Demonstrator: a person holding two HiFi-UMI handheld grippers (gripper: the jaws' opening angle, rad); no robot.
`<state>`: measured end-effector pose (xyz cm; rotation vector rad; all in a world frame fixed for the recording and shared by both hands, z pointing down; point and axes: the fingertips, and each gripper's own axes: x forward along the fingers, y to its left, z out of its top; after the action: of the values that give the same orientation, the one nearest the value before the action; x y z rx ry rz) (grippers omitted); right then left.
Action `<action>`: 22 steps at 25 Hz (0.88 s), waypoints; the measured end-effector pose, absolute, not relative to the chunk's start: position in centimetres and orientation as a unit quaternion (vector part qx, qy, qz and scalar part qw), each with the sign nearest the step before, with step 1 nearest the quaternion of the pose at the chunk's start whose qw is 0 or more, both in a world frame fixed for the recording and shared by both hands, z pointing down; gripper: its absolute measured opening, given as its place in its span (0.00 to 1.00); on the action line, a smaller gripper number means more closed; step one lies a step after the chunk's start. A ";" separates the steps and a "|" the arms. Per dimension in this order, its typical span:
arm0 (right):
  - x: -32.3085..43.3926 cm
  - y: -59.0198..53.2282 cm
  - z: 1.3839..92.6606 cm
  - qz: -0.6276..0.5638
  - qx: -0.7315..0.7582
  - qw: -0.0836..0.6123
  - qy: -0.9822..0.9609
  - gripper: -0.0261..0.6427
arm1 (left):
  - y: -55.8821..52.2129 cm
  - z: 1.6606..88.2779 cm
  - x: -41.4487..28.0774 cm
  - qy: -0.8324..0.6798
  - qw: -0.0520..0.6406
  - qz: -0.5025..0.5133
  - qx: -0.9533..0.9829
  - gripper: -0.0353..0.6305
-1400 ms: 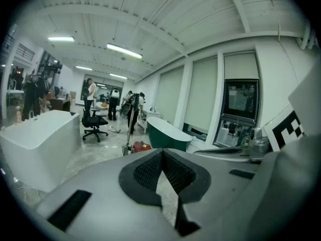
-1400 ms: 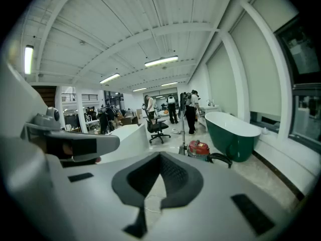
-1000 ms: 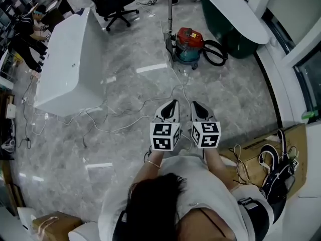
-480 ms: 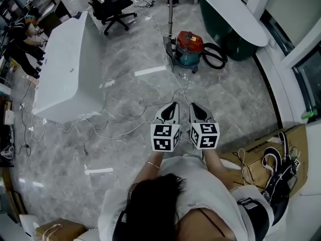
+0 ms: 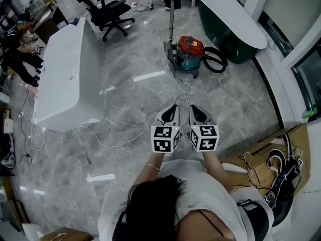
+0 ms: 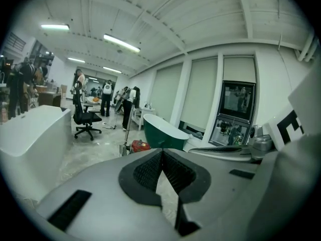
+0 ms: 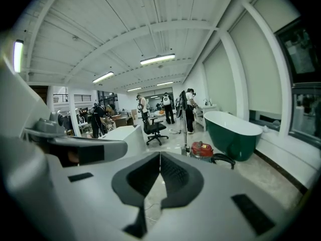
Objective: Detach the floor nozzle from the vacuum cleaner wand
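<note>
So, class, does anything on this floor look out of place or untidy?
Loose white cables sprawl in tangled loops across the floor, between the white bathtub and the red vacuum cleaner, instead of lying bundled. Nothing looks spilled or damaged.

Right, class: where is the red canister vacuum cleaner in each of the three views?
Head view: red canister vacuum cleaner, upper centre.
Left gripper view: cleaner left of centre, above the jaws.
Right gripper view: cleaner right of centre.
Shared landmark: dark green bathtub, just right of it everywhere.
</note>
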<state>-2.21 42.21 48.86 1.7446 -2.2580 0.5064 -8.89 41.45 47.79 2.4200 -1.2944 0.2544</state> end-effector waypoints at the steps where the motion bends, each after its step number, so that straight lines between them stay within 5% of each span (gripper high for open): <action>1: -2.4 42.2 49.0 0.175 0.598 0.120 -0.773 0.06 | 41.4 47.9 -9.1 -0.459 0.191 0.092 0.863 0.06; 22: -4.6 40.5 50.4 0.190 0.602 0.147 -0.761 0.06 | 40.5 49.7 -12.7 -0.445 0.222 0.099 0.862 0.06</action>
<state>-4.63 40.49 50.36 1.7339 -2.1911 0.5481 -12.71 40.54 49.66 2.3807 -1.2288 0.2727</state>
